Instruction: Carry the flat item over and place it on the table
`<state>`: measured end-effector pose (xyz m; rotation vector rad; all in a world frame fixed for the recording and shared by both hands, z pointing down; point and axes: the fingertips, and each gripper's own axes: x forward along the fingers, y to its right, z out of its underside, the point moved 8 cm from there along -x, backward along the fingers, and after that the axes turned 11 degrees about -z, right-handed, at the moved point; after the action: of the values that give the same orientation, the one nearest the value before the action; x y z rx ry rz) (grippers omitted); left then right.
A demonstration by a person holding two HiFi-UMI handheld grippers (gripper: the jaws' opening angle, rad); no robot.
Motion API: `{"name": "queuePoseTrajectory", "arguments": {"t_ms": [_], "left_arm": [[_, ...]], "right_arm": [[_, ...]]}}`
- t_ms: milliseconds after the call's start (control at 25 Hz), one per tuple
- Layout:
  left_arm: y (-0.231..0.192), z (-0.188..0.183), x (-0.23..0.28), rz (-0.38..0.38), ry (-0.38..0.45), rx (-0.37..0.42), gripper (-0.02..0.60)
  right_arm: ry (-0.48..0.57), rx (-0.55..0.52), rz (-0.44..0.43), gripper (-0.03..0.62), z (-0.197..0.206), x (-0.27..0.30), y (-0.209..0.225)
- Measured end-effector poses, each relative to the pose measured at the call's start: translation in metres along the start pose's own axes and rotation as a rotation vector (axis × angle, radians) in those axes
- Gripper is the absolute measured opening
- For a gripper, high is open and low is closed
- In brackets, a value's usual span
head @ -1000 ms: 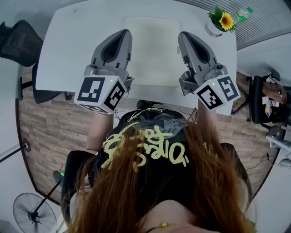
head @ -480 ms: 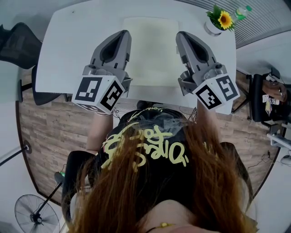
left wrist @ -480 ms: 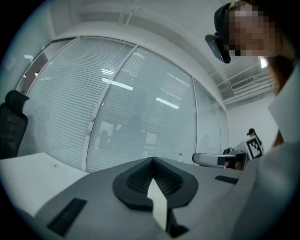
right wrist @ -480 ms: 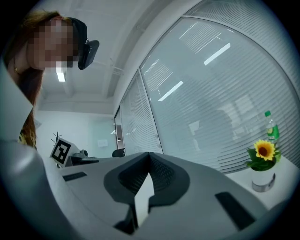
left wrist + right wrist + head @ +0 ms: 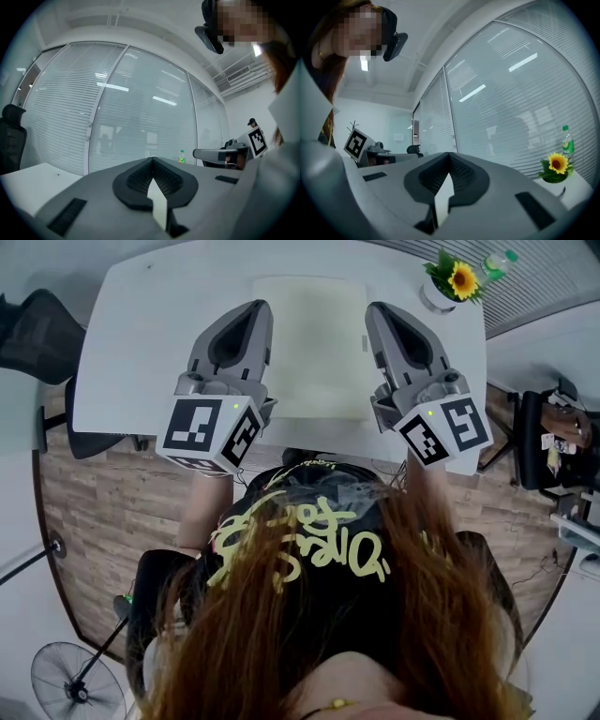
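Observation:
The flat item (image 5: 311,345) is a pale cream sheet, seen in the head view over the white table (image 5: 150,343). It spans the gap between my two grippers. My left gripper (image 5: 260,307) is shut on its left edge and my right gripper (image 5: 373,313) on its right edge. In the left gripper view, a thin pale edge of the sheet (image 5: 157,206) is pinched between the closed jaws of the left gripper (image 5: 152,160). The right gripper view shows the same pale sheet edge (image 5: 442,200) in the right gripper (image 5: 449,155). I cannot tell whether the sheet touches the tabletop.
A potted sunflower (image 5: 457,282) and a green bottle (image 5: 502,263) stand at the table's far right corner. A black chair (image 5: 37,329) is at the left, a fan (image 5: 73,681) on the wooden floor, and cluttered furniture (image 5: 553,442) at the right. Glass walls with blinds lie ahead.
Both grippers keep their grip and place. The right gripper has rolled slightly, and the left one's marker cube has shifted a little.

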<state>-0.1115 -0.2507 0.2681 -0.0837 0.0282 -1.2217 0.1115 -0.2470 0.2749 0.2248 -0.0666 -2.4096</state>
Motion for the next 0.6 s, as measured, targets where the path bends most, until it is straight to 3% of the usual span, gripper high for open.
{"name": "queuePoseTrajectory", "arguments": {"t_ms": [600], "left_arm": [[0.0002, -0.0011, -0.0009, 0.007, 0.003, -0.025, -0.005]], "right_arm": [[-0.018, 0.015, -0.004, 0.003, 0.0038, -0.0006, -0.0007]]}}
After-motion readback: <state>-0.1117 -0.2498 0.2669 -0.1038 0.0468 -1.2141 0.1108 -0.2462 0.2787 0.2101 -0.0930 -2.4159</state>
